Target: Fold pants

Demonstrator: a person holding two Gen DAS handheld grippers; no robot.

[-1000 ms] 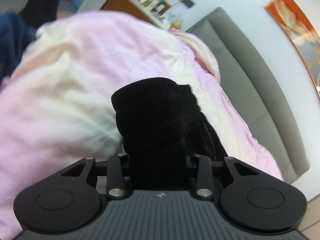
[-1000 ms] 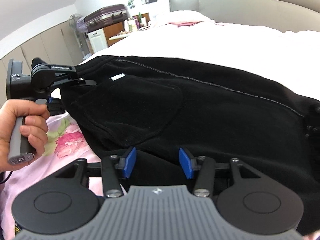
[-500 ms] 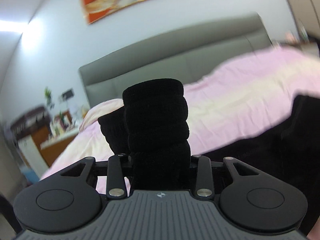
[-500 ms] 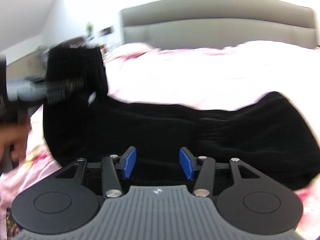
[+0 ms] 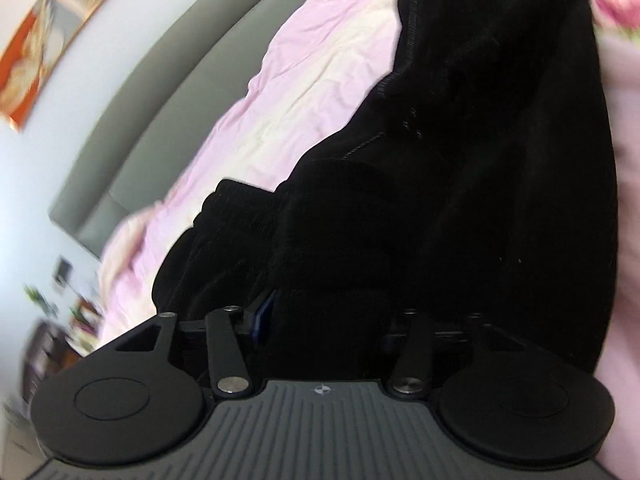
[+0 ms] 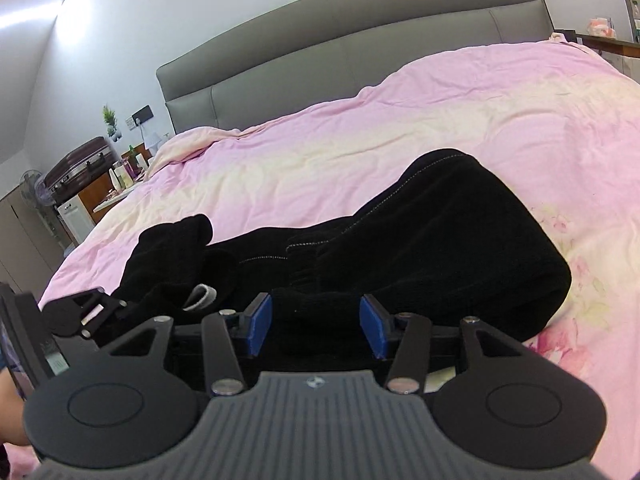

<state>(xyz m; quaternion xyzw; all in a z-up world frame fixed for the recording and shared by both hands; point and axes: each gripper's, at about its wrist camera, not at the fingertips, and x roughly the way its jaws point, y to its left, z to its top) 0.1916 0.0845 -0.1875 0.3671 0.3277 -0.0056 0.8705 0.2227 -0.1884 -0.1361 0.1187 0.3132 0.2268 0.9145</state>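
While one black pants (image 6: 440,240) lies folded, one pink duvet (image 6: 400,140), two grippers.

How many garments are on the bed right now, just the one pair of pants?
1: the black pants, folded over on the pink bedspread, stretching from the left gripper rightward past the right gripper. Anything under the fold or outside both views is hidden.

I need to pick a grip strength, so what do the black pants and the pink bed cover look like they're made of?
The black pants look like thick, soft fleece or velour: matte, fuzzy nap, plump rounded folds, pale topstitching. The pink bed cover looks like thin woven cotton: smooth, slightly creased, floral print. Neither fibre is certain.
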